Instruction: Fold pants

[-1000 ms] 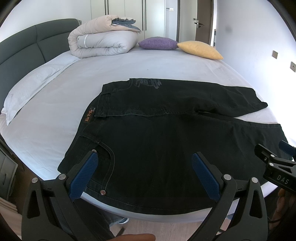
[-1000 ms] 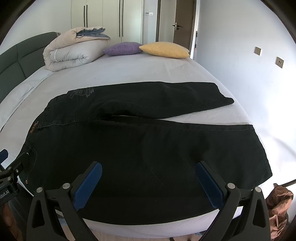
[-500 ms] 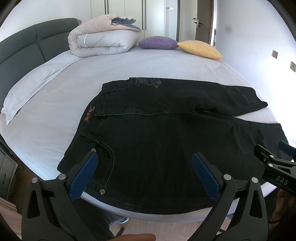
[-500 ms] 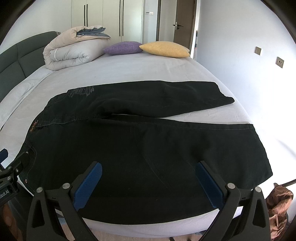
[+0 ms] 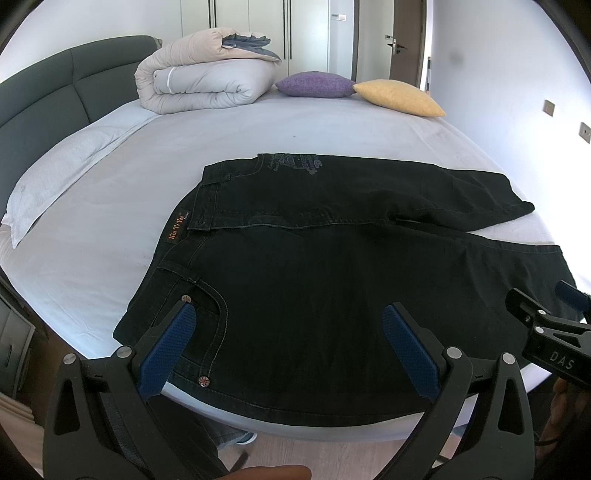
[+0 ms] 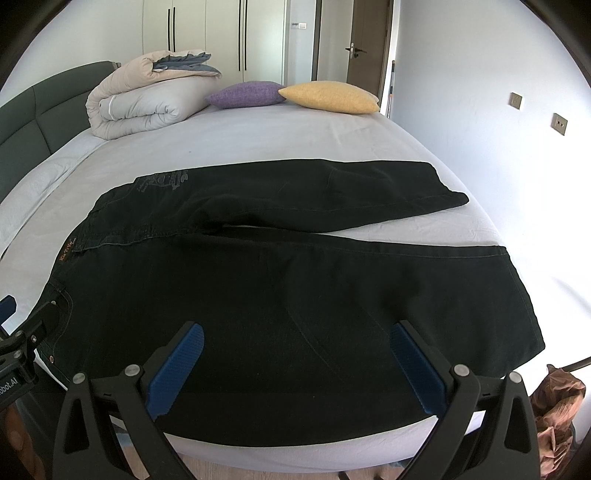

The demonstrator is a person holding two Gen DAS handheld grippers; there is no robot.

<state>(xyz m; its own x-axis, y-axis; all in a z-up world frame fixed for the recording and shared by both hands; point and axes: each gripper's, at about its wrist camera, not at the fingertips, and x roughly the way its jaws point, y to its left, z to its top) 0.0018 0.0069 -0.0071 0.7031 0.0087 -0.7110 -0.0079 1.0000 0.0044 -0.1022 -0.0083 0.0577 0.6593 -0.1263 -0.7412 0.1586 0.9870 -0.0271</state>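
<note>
Pants (image 5: 332,280): one black pair, spread flat on the near half of the bed (image 5: 155,192), waistband to the left and both legs running right, the near leg reaching the bed's front edge.

Two grippers are in view, both on the near side of the pants. The left gripper (image 5: 288,339) hangs over the front pocket by the waistband, its blue pads (image 5: 166,350) spread wide and gripping nothing; whether they touch the denim I cannot tell. The right gripper (image 6: 295,362) hovers over the near leg, further toward the hems, its two fingers (image 6: 417,373) equally wide apart and holding nothing.

Beyond the pants the pale sheet is bare up to the far side, where one rolled duvet (image 5: 207,85) and two cushions sit: a purple cushion (image 5: 314,84) and, just right of it, a yellow cushion (image 5: 399,98). Left of the pants lies one white pillow (image 5: 62,170) against the dark headboard (image 5: 74,85). Behind the duvet stand white wardrobe doors (image 6: 207,33) and a brown door (image 6: 369,40). Right of the pants, two wall switches (image 6: 535,112) sit on the white wall.
</note>
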